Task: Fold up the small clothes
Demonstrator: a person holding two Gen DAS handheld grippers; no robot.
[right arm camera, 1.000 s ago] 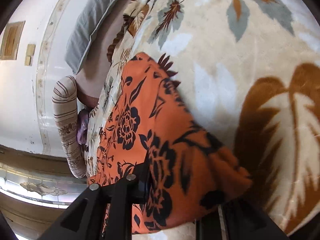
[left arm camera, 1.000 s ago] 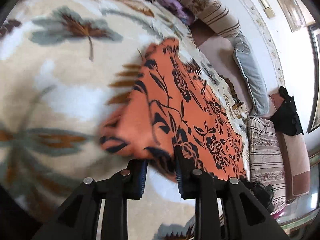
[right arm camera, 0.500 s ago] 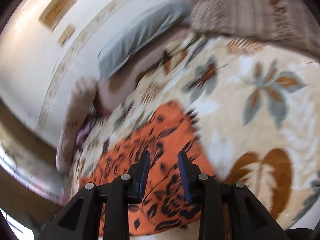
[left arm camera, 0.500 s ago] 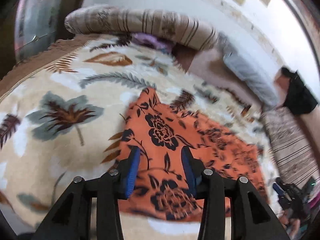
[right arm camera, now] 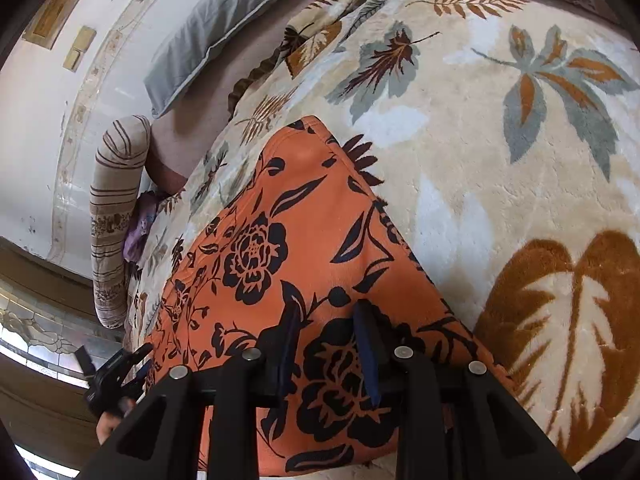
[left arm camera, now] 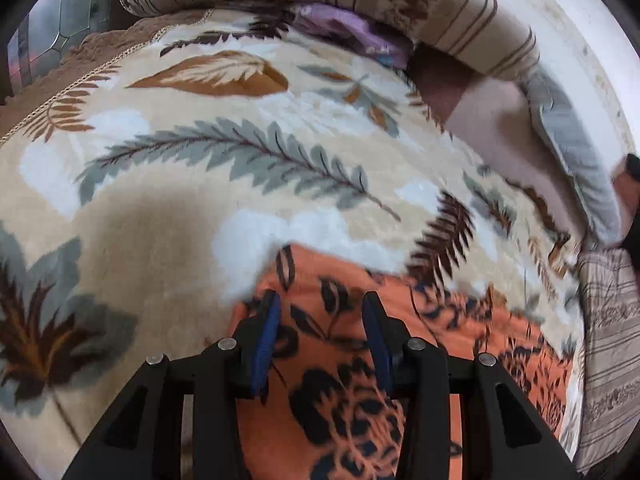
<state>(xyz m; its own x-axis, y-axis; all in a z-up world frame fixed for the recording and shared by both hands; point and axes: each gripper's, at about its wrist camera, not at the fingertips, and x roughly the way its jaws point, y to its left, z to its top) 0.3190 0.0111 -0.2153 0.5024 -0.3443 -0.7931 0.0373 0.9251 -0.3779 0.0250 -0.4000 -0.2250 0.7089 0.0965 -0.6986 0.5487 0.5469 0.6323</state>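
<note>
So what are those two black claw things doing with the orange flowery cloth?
A person is folding an orange floral cloth on a leaf-patterned blanket. Both grippers are open, holding nothing: the left gripper is over one end of the cloth, the right gripper over the other. The cloth lies flat.

Your orange garment [right arm camera: 304,216] carries black flowers; the cream blanket [left arm camera: 160,208] under it shows grey, brown and rust leaves.

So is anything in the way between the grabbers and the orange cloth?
No, nothing visible. The cloth lies flat on the blanket, and both the left gripper and right gripper hang open right over it.
</note>
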